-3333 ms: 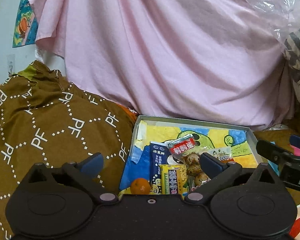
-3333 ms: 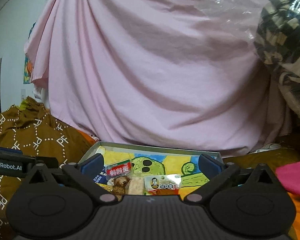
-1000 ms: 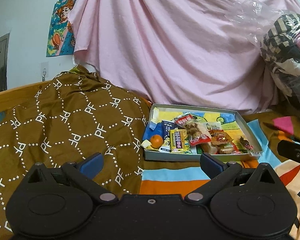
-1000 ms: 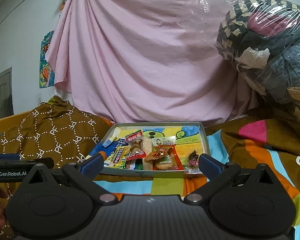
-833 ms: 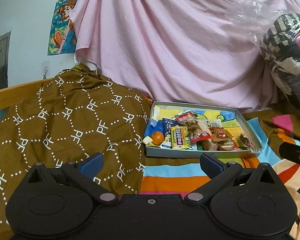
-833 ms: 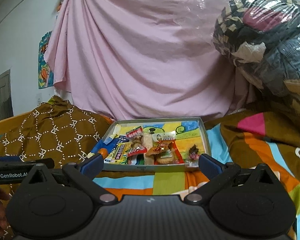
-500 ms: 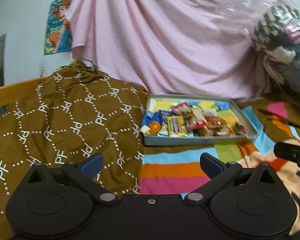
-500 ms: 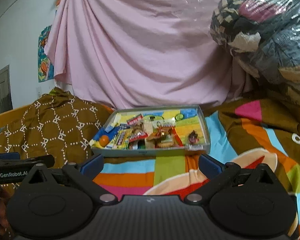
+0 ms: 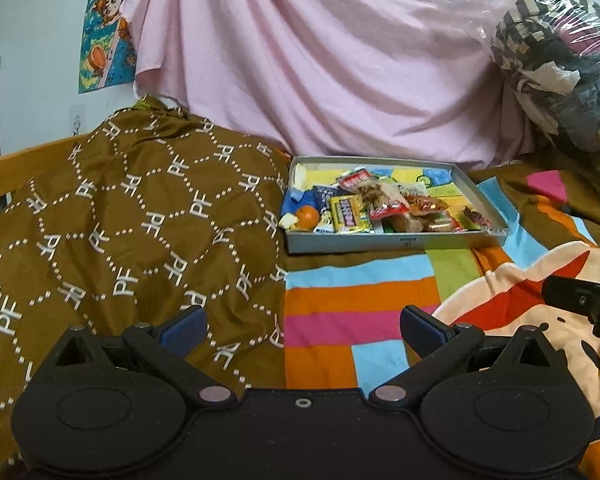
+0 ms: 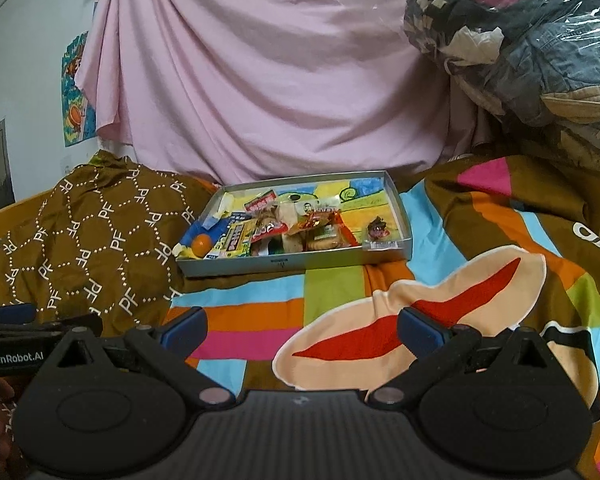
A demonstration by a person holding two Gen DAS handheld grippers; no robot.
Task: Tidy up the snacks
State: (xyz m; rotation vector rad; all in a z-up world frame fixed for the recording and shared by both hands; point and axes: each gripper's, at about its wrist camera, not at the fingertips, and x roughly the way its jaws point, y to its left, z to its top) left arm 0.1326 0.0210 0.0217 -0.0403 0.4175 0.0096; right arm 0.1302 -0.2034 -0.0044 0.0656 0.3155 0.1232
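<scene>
Grey tray [image 9: 394,242] with yellow, blue and green cartoon lining, small orange fruit [image 9: 309,214], brown quilt [image 9: 132,216] with white dotted diamonds, rainbow-striped bedspread [image 9: 360,300], pink draped sheet [image 9: 320,60].

I hold my left gripper [image 9: 302,326] low and level, its jaws spread wide and empty. My right gripper [image 10: 302,326] is beside it, also wide apart, holding nothing.

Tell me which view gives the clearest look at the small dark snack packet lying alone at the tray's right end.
The right wrist view: the small dark packet lies unobstructed, apart from the pile in the tray. The left wrist view shows it lower, flatter and partly behind the tray's rim.
</scene>
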